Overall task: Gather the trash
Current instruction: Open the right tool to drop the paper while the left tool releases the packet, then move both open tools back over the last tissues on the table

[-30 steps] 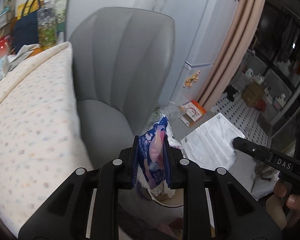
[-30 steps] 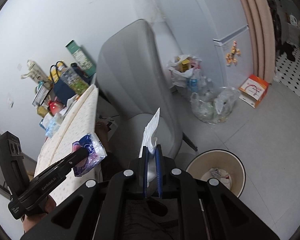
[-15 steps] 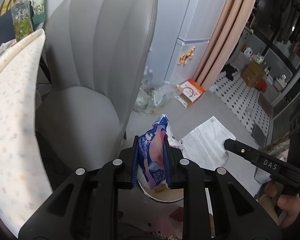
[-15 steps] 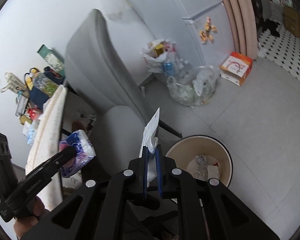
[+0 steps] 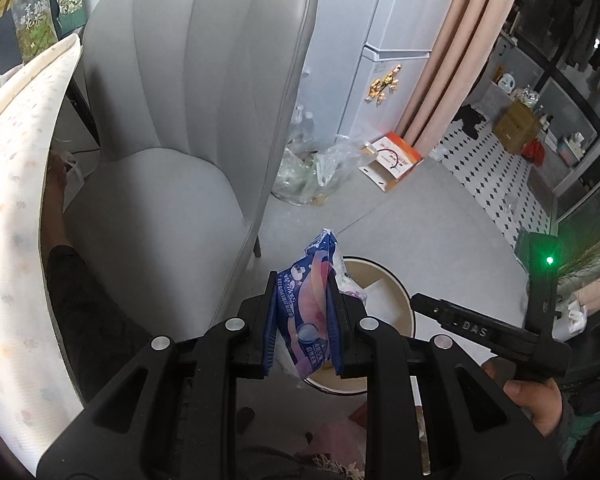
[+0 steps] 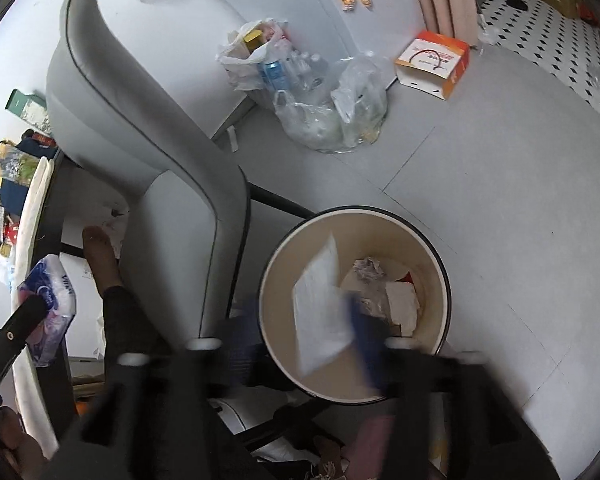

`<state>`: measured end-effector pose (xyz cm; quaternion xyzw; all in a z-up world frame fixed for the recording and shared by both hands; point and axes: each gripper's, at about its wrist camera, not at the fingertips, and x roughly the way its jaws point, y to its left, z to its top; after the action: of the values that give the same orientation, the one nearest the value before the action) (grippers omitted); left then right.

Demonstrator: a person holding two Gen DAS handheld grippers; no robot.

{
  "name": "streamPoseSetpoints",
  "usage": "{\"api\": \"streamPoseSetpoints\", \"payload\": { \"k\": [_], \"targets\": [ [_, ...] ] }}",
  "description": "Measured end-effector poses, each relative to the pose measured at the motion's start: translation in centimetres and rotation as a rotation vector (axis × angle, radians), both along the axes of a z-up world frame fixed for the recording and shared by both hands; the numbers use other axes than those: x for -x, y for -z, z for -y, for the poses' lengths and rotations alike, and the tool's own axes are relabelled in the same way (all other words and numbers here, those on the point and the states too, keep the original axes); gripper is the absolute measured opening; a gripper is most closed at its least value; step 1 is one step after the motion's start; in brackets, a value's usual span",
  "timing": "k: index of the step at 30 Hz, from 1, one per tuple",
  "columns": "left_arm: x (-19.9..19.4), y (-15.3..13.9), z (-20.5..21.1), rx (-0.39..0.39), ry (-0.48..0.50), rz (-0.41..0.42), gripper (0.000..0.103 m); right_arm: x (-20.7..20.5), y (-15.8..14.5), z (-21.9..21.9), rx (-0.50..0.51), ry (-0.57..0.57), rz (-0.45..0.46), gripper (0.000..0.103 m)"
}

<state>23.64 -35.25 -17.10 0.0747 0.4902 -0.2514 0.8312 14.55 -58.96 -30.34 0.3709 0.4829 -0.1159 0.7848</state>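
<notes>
Mask sits loose inside the bin, tilted against its near wall; right tongs are blurred but spread wide, released, directly above the opening, presumably so the drop lands inside. Left tongs are clenched on a tissue pack, held upright above the bin's near rim beside the chair. Judgement: the pack goes in next, and it needs to move further over the opening before release.
</notes>
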Motion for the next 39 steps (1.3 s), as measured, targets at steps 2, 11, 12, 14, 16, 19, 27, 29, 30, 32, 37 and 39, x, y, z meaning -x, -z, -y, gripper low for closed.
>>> {"api": "streamPoseSetpoints", "payload": {
  "k": [2, 11, 12, 14, 16, 19, 27, 29, 30, 32, 37, 39],
  "targets": [
    [0.1, 0.1, 0.4, -0.006, 0.002, -0.006, 0.021, 0.4, -0.1, 0.2, -0.006, -0.003, -0.003, 0.061],
    [2.7, 1.2, 4.7, -0.031, 0.078, -0.019, 0.021, 4.8, -2.2, 2.3, 0.053, 0.026, 0.009, 0.086],
    [3.1, 1.4, 5.4, -0.033, 0.086, -0.023, 0.021, 5.4, -2.4, 2.7, 0.055, 0.033, 0.014, 0.087],
    [3.6, 2.1, 6.8, -0.038, 0.094, -0.029, 0.021, 6.5, -2.7, 3.5, 0.065, 0.049, 0.027, 0.091],
    [3.8, 3.0, 7.7, -0.044, 0.092, -0.039, 0.021, 7.7, -3.0, 4.6, 0.085, 0.069, 0.043, 0.093],
    [4.1, 5.2, 9.3, -0.066, 0.102, -0.066, 0.021, 9.1, -3.0, 5.9, 0.092, 0.066, 0.054, 0.093],
    [3.8, 9.3, 11.3, -0.114, 0.094, -0.128, 0.026, 11.8, -1.6, 8.0, 0.085, 0.082, 0.056, 0.093],
    [3.8, 10.0, 11.6, -0.121, 0.099, -0.150, 0.039, 12.0, -1.5, 8.1, 0.087, 0.080, 0.057, 0.093],
    [3.7, 10.2, 11.7, -0.118, 0.104, -0.166, 0.049, 12.0, -1.4, 8.1, 0.085, 0.081, 0.058, 0.093],
    [3.9, 9.7, 11.4, -0.105, 0.095, -0.153, 0.063, 12.0, -1.3, 8.1, 0.077, 0.084, 0.062, 0.093],
    [3.9, 7.3, 10.6, -0.085, 0.077, -0.114, 0.079, 11.4, -1.8, 7.1, 0.087, 0.077, 0.072, 0.093],
    [3.8, 5.4, 10.1, -0.082, 0.050, -0.069, 0.085, 11.0, -2.4, 6.4, 0.111, 0.068, 0.082, 0.093]
  ]
}}
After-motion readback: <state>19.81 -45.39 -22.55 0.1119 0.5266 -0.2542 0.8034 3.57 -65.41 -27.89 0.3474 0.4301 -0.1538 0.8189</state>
